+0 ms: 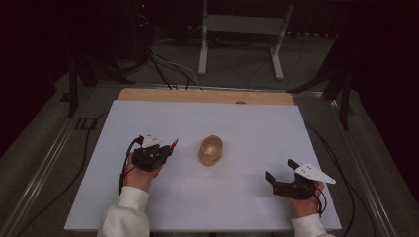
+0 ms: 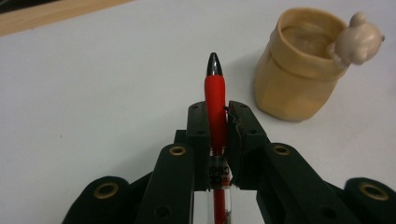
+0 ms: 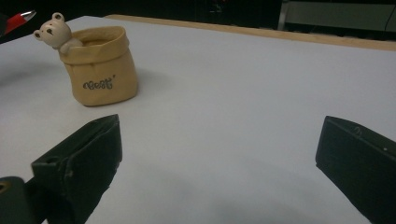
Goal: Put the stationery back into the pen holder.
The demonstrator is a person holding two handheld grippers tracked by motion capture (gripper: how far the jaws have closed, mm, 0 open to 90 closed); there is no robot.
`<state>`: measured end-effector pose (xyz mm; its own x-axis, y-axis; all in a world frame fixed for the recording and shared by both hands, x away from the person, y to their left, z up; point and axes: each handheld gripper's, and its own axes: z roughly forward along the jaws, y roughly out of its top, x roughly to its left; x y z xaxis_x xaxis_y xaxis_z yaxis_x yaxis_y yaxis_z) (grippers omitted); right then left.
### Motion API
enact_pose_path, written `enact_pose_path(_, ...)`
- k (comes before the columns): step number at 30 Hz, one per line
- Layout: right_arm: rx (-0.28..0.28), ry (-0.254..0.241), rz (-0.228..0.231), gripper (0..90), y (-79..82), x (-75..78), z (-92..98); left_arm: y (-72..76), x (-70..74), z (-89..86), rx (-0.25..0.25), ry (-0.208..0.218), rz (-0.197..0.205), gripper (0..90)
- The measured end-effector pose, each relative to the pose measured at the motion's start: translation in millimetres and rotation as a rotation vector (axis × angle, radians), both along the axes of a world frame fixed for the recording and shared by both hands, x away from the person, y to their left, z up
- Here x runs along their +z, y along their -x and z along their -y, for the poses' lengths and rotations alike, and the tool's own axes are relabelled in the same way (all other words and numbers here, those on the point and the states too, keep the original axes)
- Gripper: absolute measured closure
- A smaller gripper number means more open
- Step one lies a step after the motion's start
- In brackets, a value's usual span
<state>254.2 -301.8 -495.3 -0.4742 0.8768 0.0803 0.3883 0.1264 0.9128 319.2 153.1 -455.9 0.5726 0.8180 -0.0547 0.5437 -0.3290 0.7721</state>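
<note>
Jaws of our left gripper [image 2: 217,121] clamp a red-barrelled pen [image 2: 215,100], tip toward the tan sack-shaped holder [image 2: 299,74] nearby on the white table [image 1: 257,133]; our right gripper [image 3: 219,154] gapes wide, empty.

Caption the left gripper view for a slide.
Left gripper clamps a red pen, tip toward the tan bear-trimmed pot.

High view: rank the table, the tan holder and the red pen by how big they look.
1. table, by far the largest.
2. tan holder.
3. red pen, just its tip showing past the left tongs shut on it.
</note>
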Motion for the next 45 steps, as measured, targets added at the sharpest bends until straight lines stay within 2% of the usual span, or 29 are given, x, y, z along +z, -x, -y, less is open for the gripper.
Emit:
enact_pose_path(33,0.003,0.003,0.002,0.0,-0.6,-0.9,-0.8,-22.7,27.3,16.5,-0.062,0.059,0.093,80.6)
enact_pose_path(44,0.002,0.001,0.004,0.0,-0.7,-1.0,-0.5,-28.9,31.0,25.6,-0.095,0.083,0.116,80.6)
enact_pose_path(45,0.003,-0.001,0.004,0.0,-0.6,-1.1,-0.4,-31.1,32.7,27.6,-0.107,0.097,0.125,80.6)
